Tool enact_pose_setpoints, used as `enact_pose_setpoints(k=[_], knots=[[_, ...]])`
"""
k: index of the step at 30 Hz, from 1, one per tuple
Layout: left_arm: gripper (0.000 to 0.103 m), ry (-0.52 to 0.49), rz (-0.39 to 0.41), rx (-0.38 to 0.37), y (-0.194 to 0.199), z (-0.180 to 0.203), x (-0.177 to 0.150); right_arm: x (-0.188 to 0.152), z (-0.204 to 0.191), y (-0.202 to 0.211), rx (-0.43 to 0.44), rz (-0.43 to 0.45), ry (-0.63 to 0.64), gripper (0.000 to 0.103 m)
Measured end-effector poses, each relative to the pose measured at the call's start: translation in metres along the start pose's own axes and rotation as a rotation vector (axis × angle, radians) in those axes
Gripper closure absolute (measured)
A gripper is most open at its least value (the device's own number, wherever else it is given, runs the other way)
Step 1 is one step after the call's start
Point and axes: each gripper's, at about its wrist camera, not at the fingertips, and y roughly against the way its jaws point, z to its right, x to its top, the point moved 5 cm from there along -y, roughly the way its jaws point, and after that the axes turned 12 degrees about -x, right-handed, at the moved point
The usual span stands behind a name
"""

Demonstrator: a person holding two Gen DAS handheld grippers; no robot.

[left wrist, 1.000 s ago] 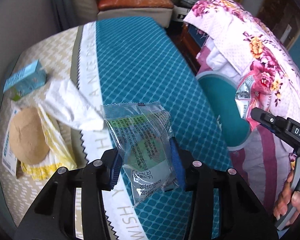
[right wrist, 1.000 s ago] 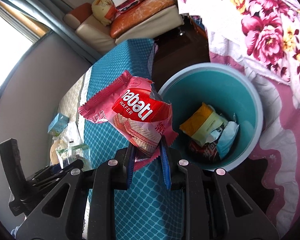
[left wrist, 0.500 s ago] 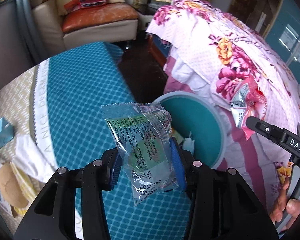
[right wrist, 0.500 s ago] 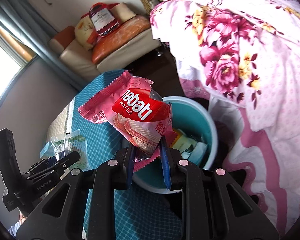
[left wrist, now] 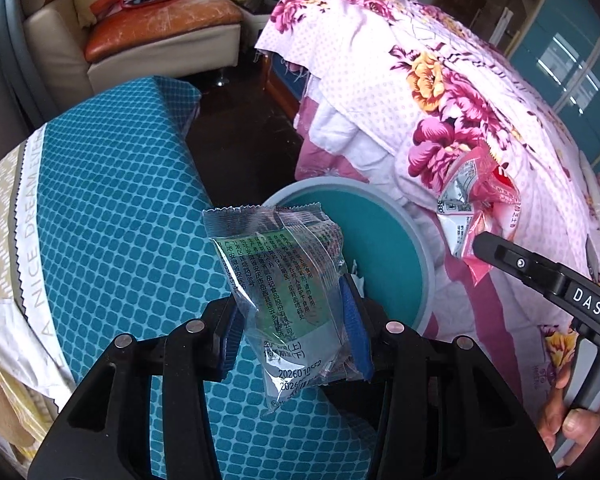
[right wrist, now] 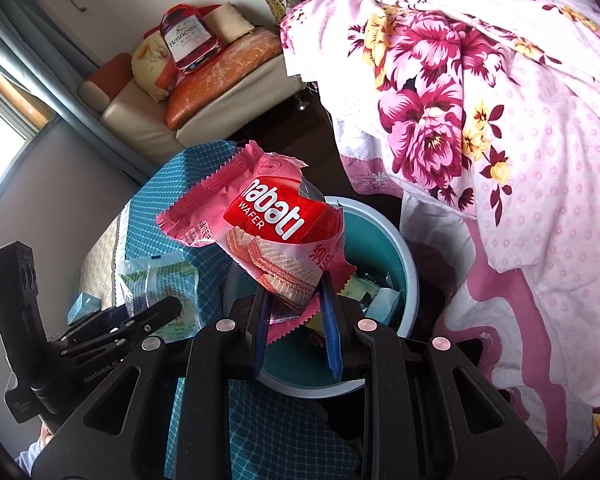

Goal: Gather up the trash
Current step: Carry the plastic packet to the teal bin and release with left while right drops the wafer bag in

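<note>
My left gripper (left wrist: 294, 324) is shut on a clear and green snack wrapper (left wrist: 284, 280), held above the table edge beside the teal bin (left wrist: 426, 256). The right gripper (right wrist: 294, 320) is shut on a red and pink wafer wrapper (right wrist: 268, 228), which hangs over the teal bin (right wrist: 410, 264). Several wrappers lie inside the bin. In the left wrist view the right gripper (left wrist: 480, 246) shows at the right with the pink wrapper (left wrist: 480, 204). In the right wrist view the left gripper (right wrist: 168, 306) and the clear wrapper (right wrist: 160, 284) show at the lower left.
A table with a teal checked cloth (left wrist: 112, 216) fills the left. More paper rubbish (left wrist: 4, 408) lies at its left edge. A bed with a pink floral quilt (left wrist: 440, 88) rises behind the bin. A sofa (left wrist: 156, 36) stands at the back. A hand (left wrist: 568, 436) grips the right handle.
The left gripper swung right with its wrapper, from over the table to the bin's edge. The right gripper drew back a little, so the bin sits lower and partly behind the wafer wrapper.
</note>
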Motion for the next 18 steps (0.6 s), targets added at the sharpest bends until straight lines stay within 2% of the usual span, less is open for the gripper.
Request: enact_pose_setpoints(k=[5,9,11,12,14,18], knots=[[0.056,-0.006,-0.015,-0.011,-0.009,0.001,0.001,0.001,0.006,-0.005,-0.019,-0.008,-0.013,0.080],[0.048,-0.008,-0.011,-0.016,-0.009,0.001,0.002,0.002,0.010,-0.005,-0.031,-0.012,-0.020,0.080],[0.024,-0.014,0.000,-0.005,-0.006,0.001,0.002,0.002,0.009,-0.006,-0.035,-0.013,-0.018,0.080],[0.017,-0.017,0.012,0.009,-0.004,0.000,0.003,0.002,0.009,-0.006,-0.035,-0.014,-0.016,0.080],[0.014,-0.022,0.039,0.030,0.002,-0.003,0.002,0.001,0.007,-0.007,-0.035,-0.017,-0.012,0.080],[0.013,0.002,0.032,0.016,0.009,-0.013,-0.004,-0.001,0.000,-0.010,-0.032,-0.026,-0.002,0.080]])
